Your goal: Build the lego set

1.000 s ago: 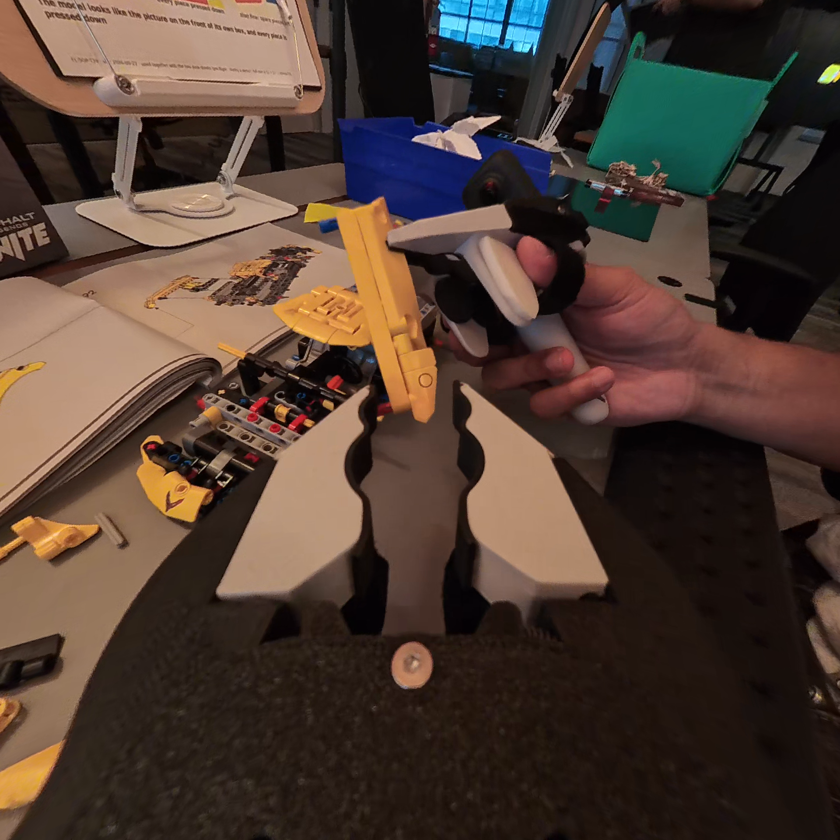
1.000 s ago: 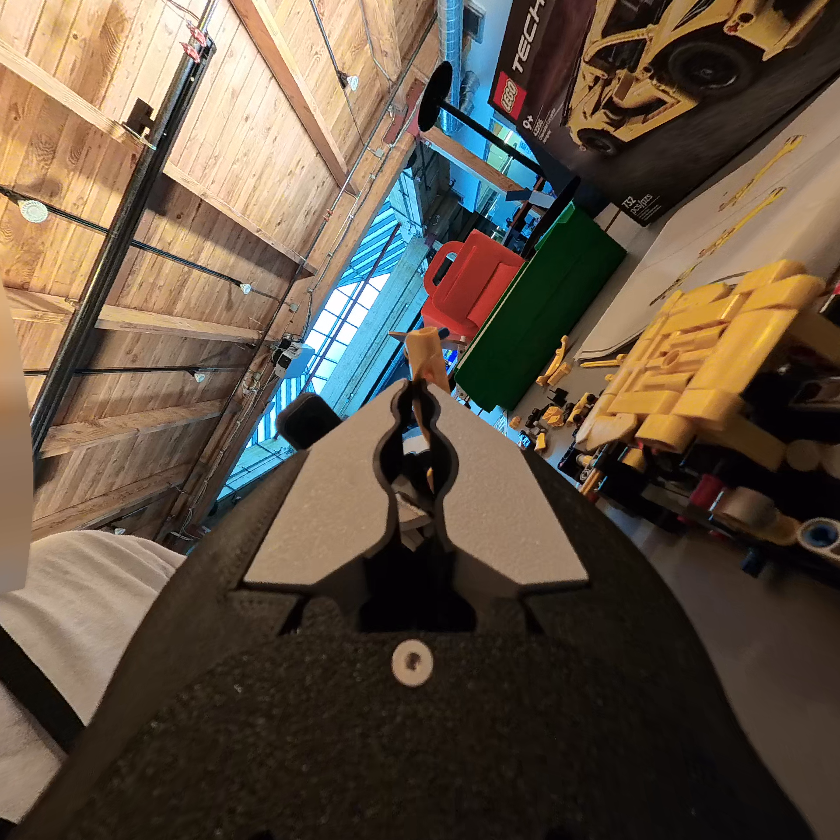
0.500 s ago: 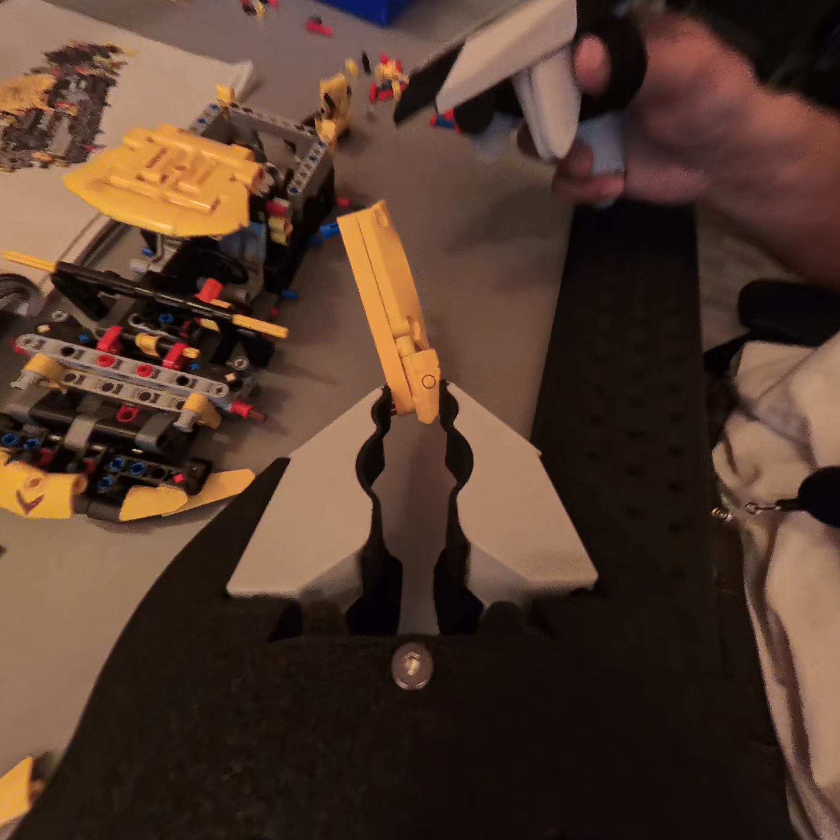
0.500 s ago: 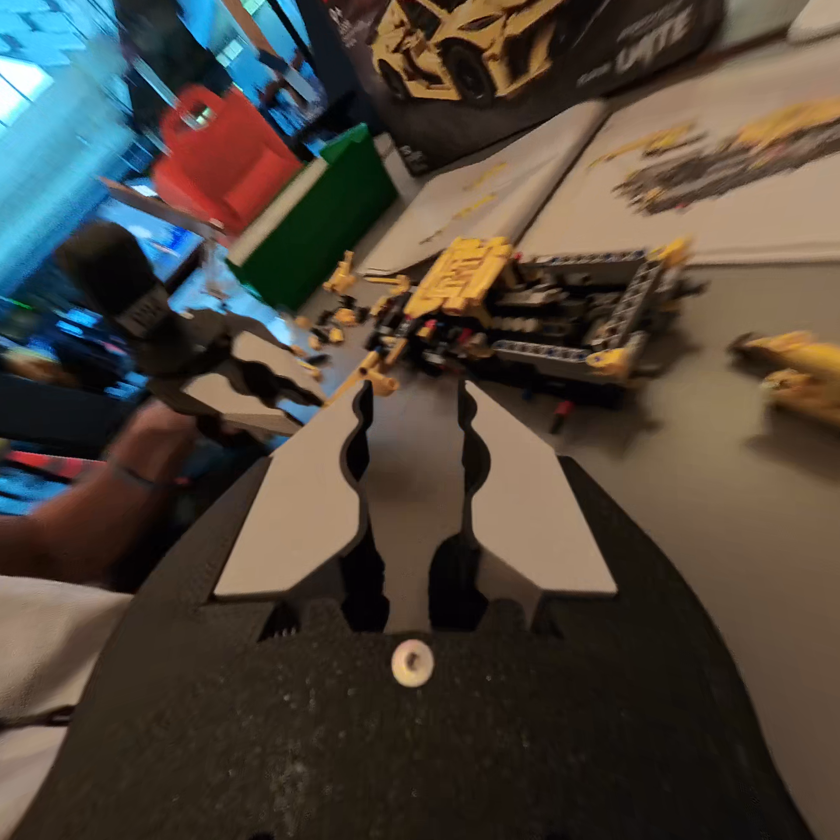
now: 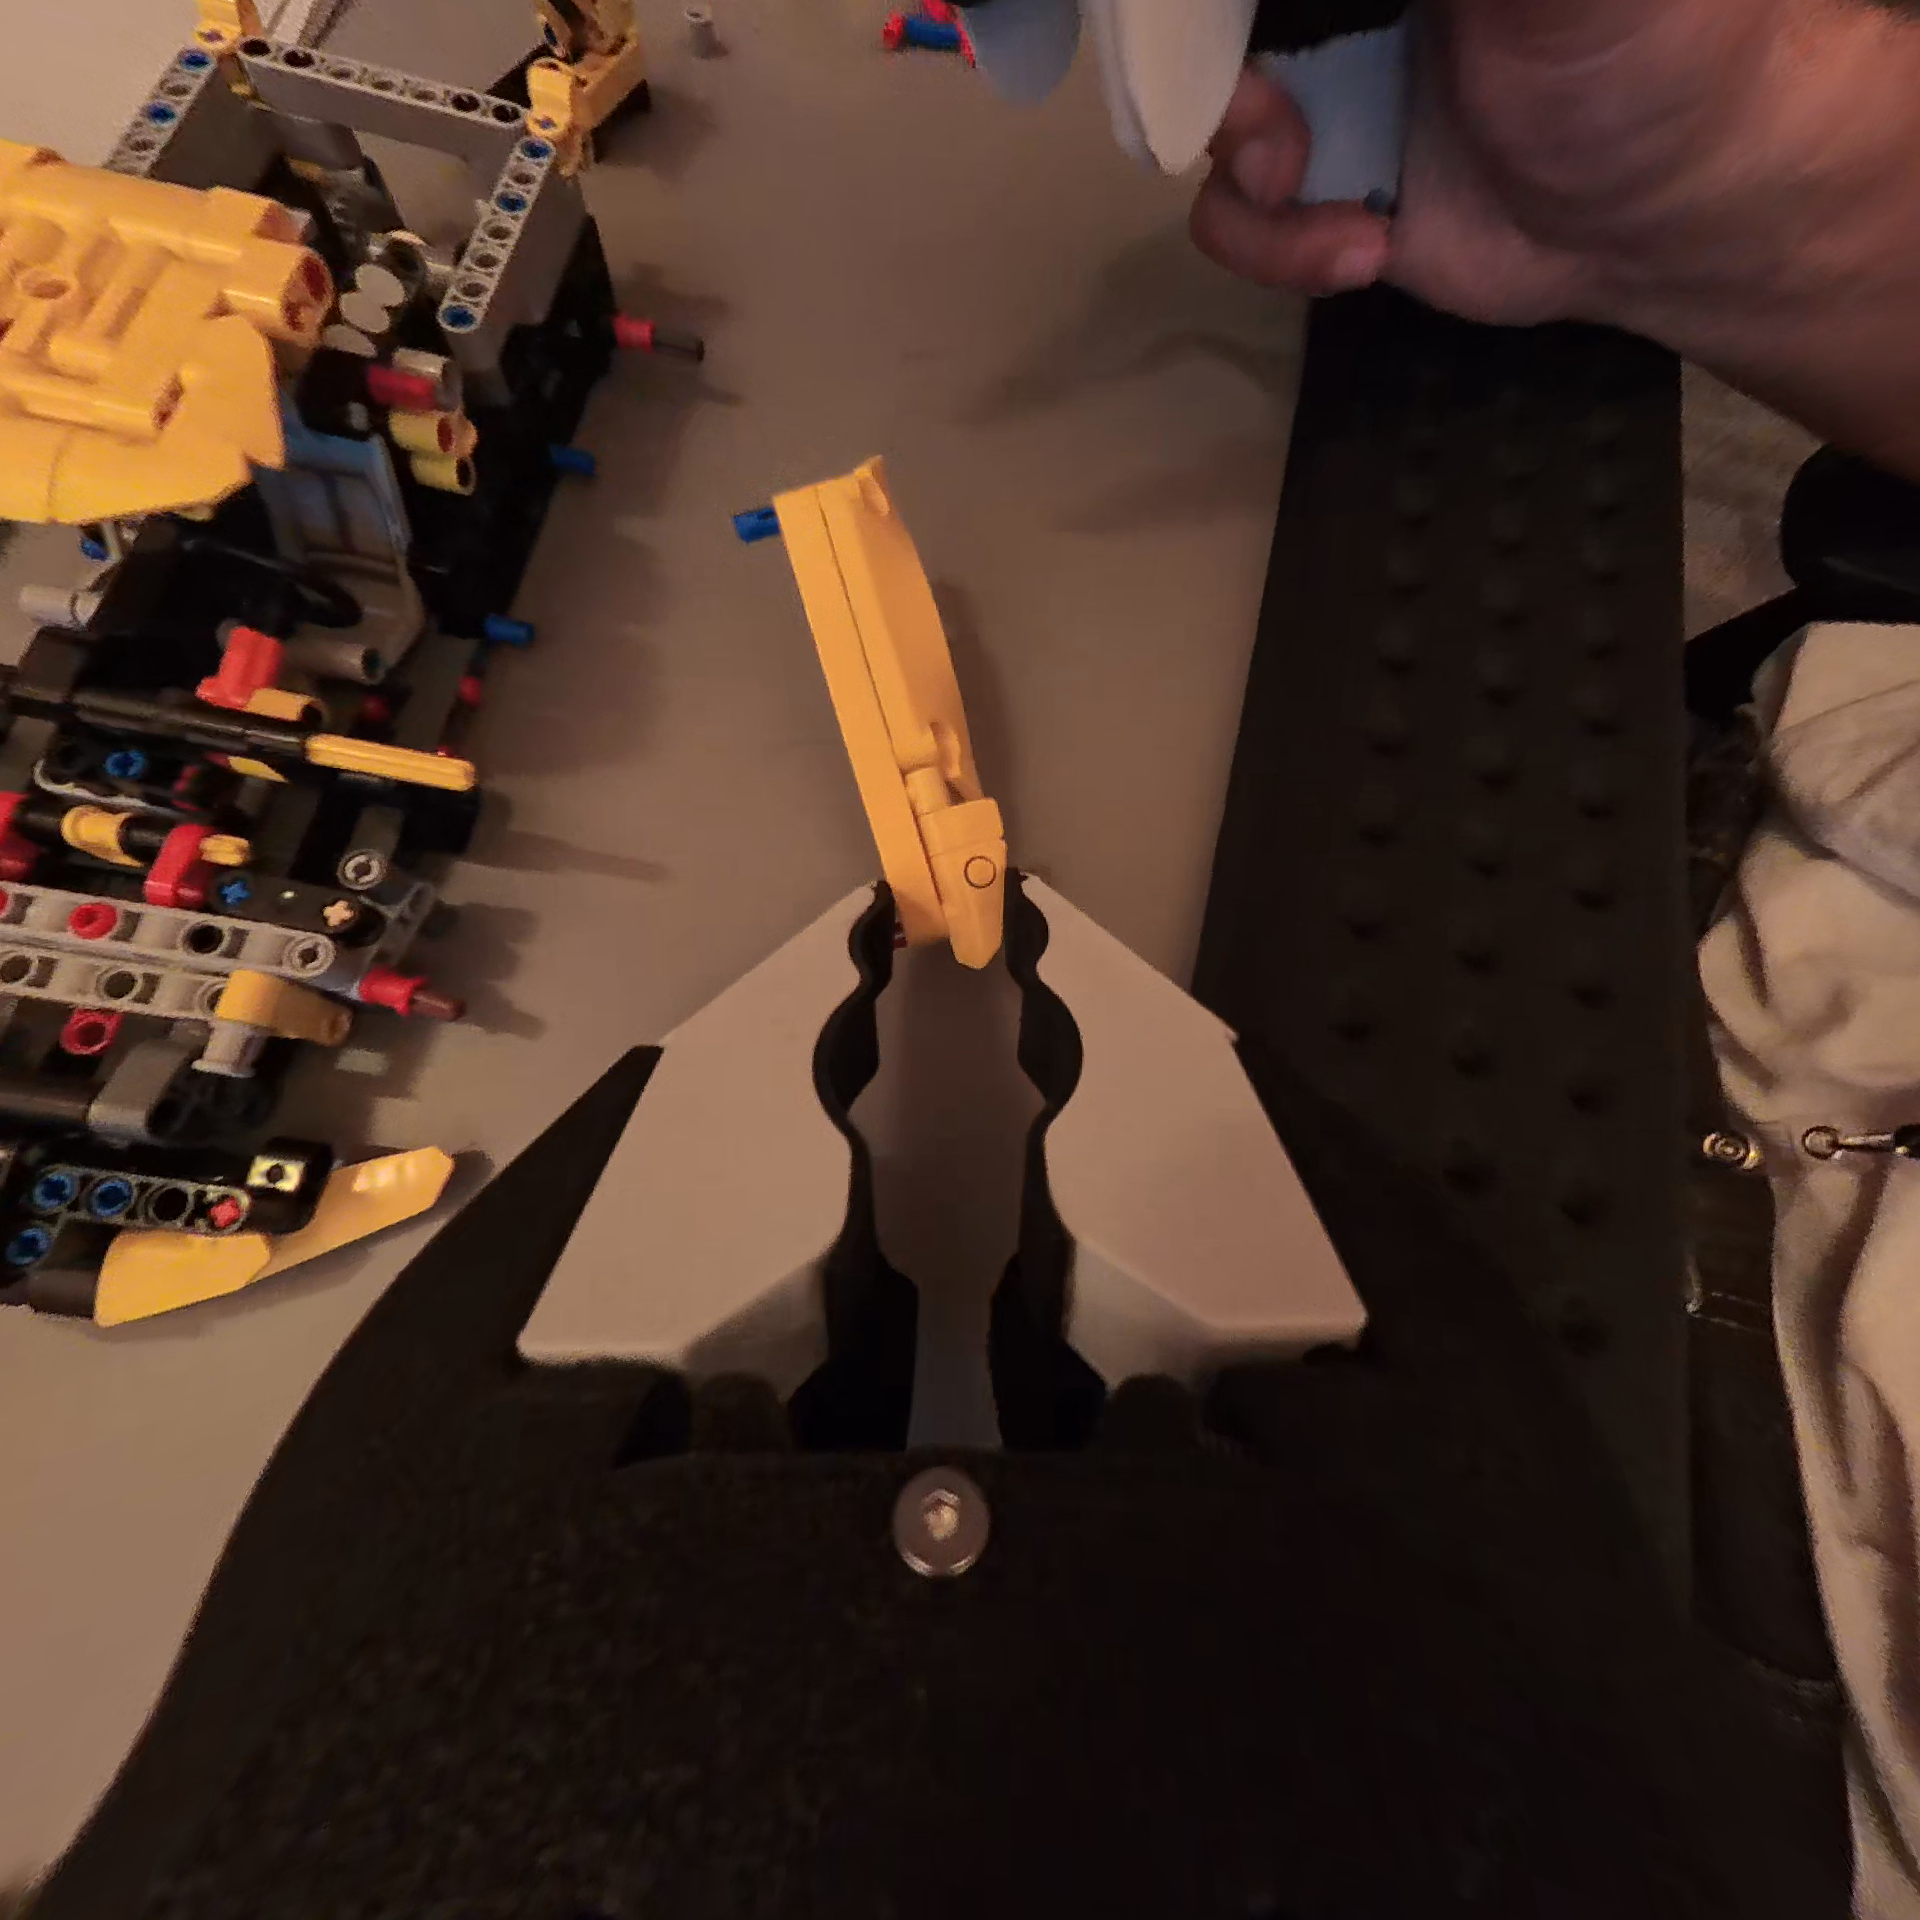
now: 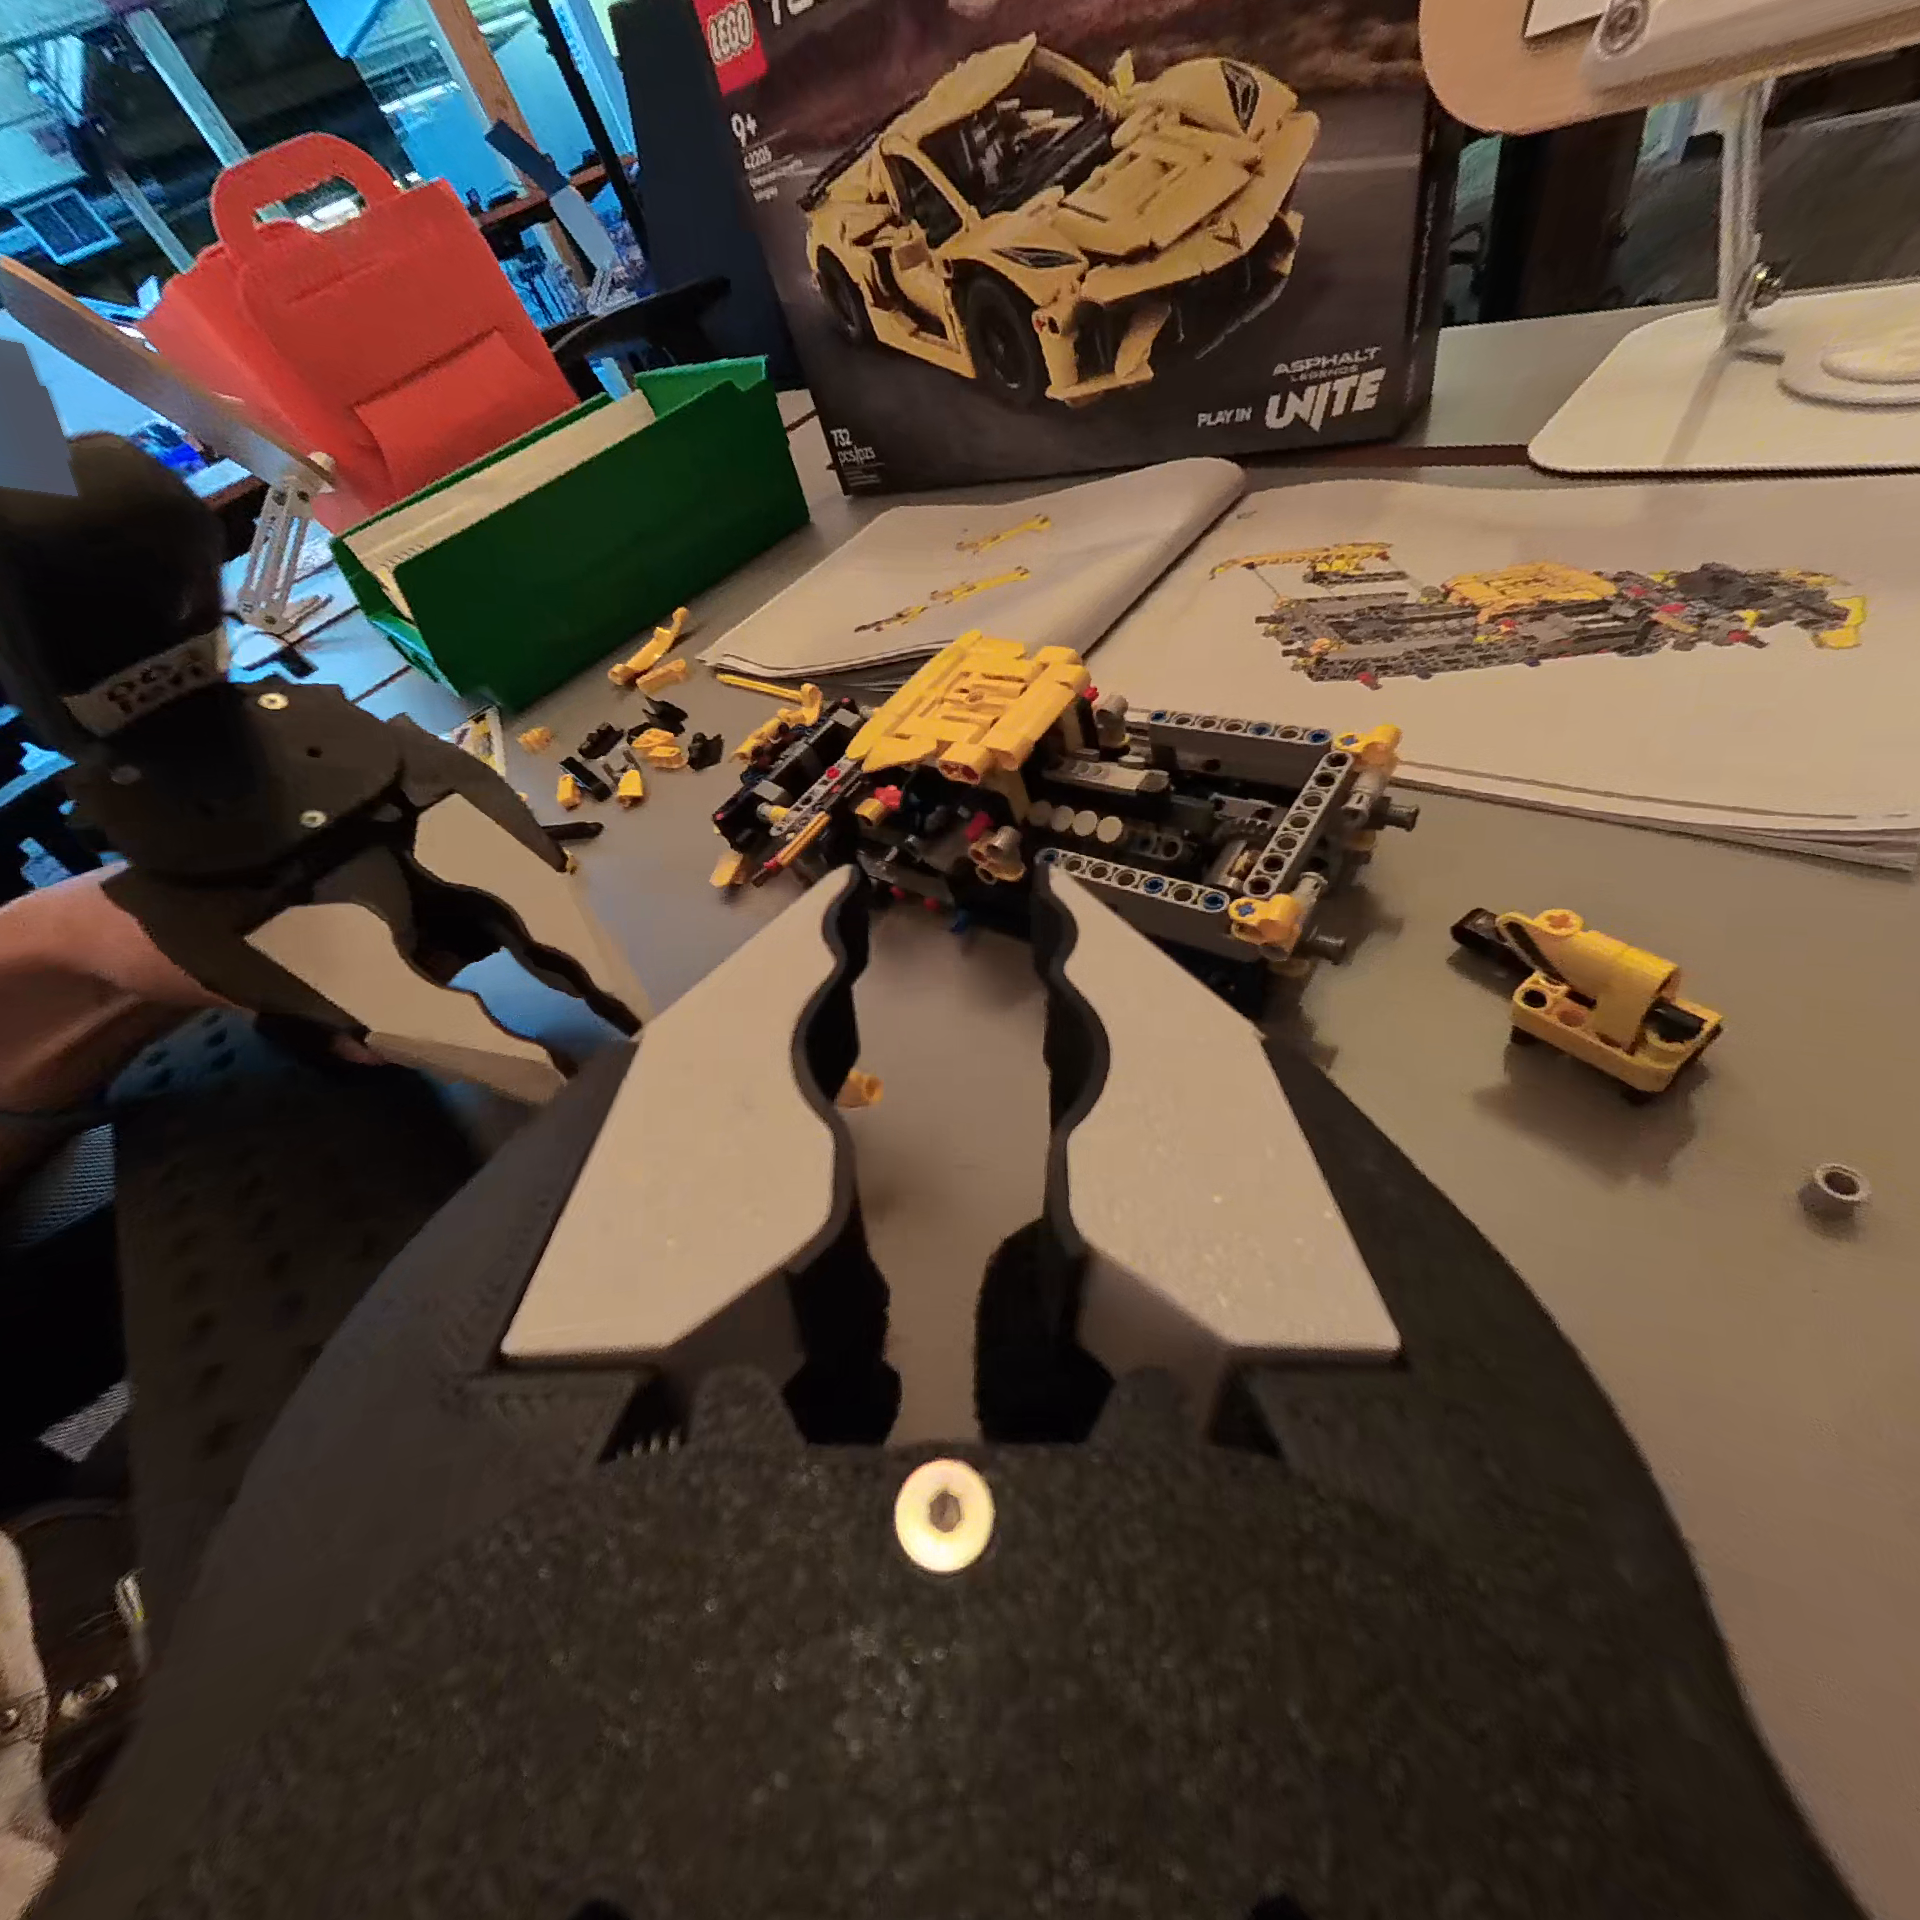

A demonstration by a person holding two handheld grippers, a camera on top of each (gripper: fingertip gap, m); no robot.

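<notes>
Hiding its lower tip, left tongs point(image 5: 948, 914) pinch yellow panel point(image 5: 883, 686)

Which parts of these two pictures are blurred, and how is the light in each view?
Left wrist view: dim and warm; the hand at the top right is smeared, while the yellow panel stays sharp. Right wrist view: brighter, with mostly sharp chassis; the lamp stand at the top right is blurred.
</notes>
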